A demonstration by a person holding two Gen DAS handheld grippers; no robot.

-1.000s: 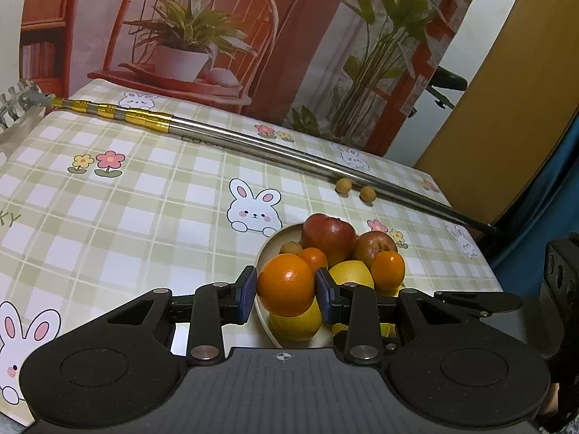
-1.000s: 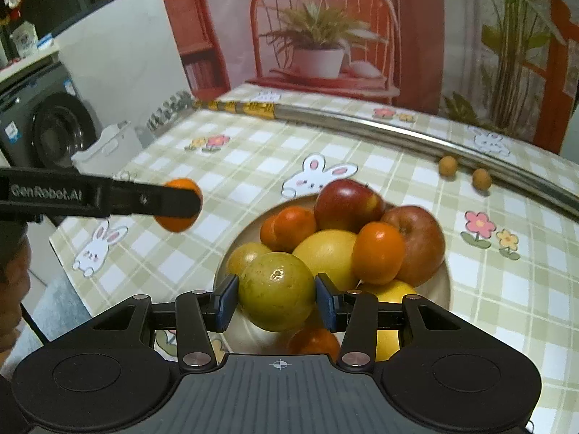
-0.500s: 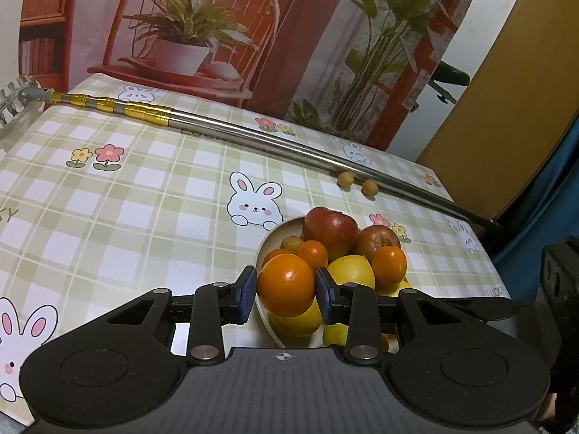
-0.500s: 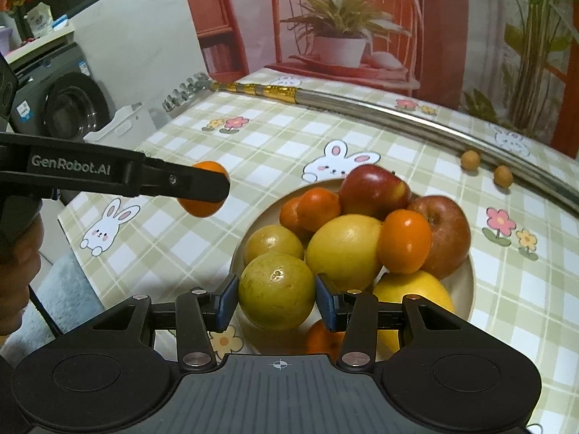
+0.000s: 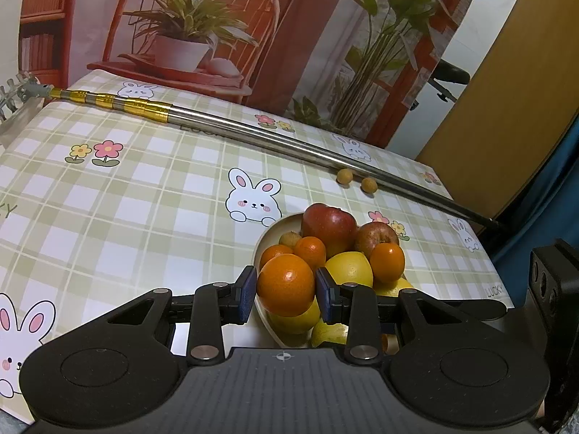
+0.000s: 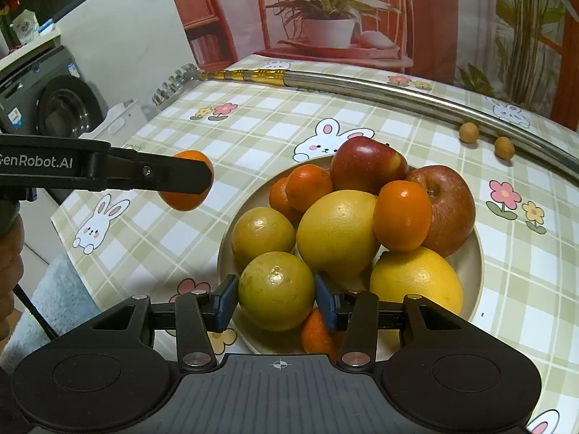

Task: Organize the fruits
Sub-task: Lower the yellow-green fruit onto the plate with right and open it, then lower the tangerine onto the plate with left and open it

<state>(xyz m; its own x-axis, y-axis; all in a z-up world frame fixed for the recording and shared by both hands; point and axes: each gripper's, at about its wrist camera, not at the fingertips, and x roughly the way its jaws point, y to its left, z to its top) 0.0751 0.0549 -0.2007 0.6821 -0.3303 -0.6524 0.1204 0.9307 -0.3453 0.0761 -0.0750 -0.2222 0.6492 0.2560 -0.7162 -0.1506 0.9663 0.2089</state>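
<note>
My left gripper (image 5: 286, 293) is shut on an orange (image 5: 286, 285), held in the air near the left rim of the cream plate (image 5: 269, 235). From the right wrist view the same orange (image 6: 186, 200) shows beneath the left gripper's black finger (image 6: 152, 173), left of the plate (image 6: 472, 264). My right gripper (image 6: 277, 302) is shut on a yellow-green citrus fruit (image 6: 277, 291) above the plate's near edge. The plate holds two red apples (image 6: 367, 164), several oranges and big yellow citrus fruits (image 6: 338, 231).
A long metal pole (image 5: 275, 137) with gold bands lies across the far side of the checked bunny tablecloth (image 5: 119, 213). Two small brown round fruits (image 5: 356, 181) rest beside it. A washing machine (image 6: 47, 101) stands left of the table, and a person's hand (image 6: 9, 264) shows at the left edge.
The right wrist view has shifted slightly, so the plate sits more to the right and the left gripper with its orange reaches further into view. Both grips are unchanged.
</note>
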